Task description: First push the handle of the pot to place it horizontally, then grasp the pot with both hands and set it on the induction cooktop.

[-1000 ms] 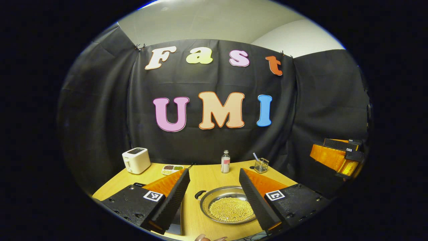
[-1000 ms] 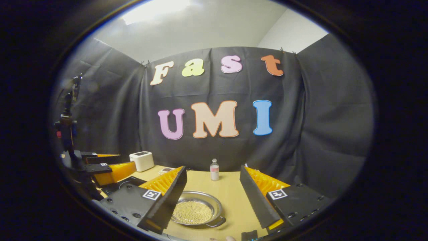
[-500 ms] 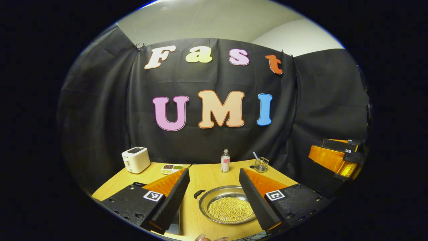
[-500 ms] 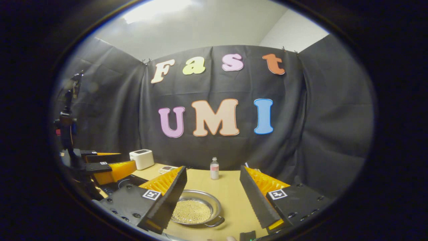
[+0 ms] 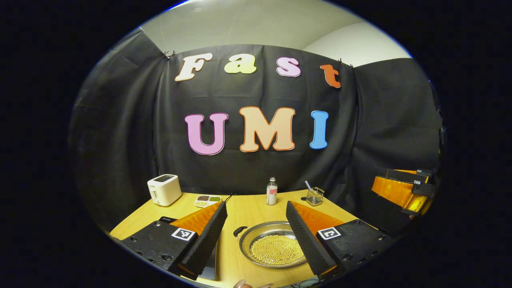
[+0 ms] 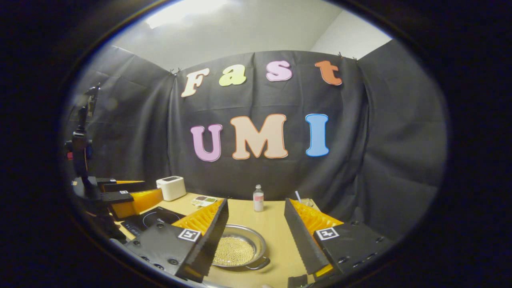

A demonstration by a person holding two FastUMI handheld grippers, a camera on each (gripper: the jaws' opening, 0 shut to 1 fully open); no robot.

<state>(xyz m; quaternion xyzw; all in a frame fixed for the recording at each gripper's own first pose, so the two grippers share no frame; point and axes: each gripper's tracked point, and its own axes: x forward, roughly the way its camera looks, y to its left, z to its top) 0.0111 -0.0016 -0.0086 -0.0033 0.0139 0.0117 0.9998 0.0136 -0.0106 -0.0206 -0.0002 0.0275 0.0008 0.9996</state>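
Note:
A shallow metal pot (image 5: 273,247) filled with small yellow beads sits on the wooden table (image 5: 248,212). One loop handle (image 5: 239,232) points left-back in the left gripper view, the other handle (image 6: 261,264) shows near the front in the right gripper view. My left gripper (image 5: 256,206) hangs open above the pot's near side, touching nothing. My right gripper (image 6: 256,202) is also open above the table, with the pot (image 6: 240,250) low between its fingers, partly behind the left one. The black induction cooktop (image 6: 154,219) lies left of the pot.
Along the back of the table stand a white toaster (image 5: 163,190), a small divided dish (image 5: 207,199), a bottle (image 5: 272,192) and a clear cup with a straw (image 5: 315,196). A camera stand (image 6: 82,152) rises at the left edge.
The right gripper's view has shifted, so more of the cooktop now shows. The left gripper has hardly moved. The pot lies where it was and both grippers stay open.

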